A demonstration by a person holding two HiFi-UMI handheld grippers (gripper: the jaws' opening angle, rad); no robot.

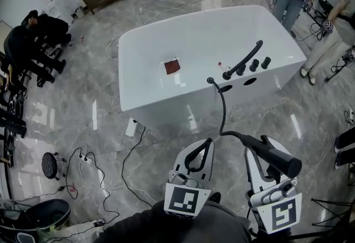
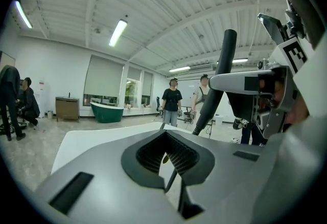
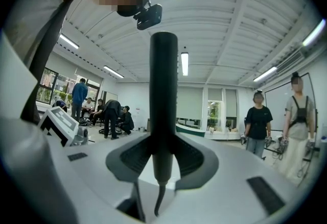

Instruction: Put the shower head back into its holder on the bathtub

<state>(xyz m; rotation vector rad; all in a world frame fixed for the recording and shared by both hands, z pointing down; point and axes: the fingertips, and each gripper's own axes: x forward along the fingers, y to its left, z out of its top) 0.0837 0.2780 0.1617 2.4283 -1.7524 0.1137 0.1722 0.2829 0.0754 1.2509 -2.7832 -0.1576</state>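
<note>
**Shower head held clear of the bathtub.** Your right gripper [image 1: 258, 145] pinches the black shower head [image 1: 275, 158] between its fingers. In the right gripper view the handle stands upright through them. You hold it over the floor [image 1: 83, 97], near you and well apart from the white bathtub [image 1: 166, 104]. Its hose [image 1: 223, 111] curves from the handle to the tub's near rim and ends beside two dark openings [image 1: 226, 88], on the near side of the black tap [image 1: 244, 59]. Your left gripper [image 1: 202, 147], left of the right one, has its fingers drawn together at the tips with nothing between them. A red square [image 1: 172, 66] lies in the tub.
</note>
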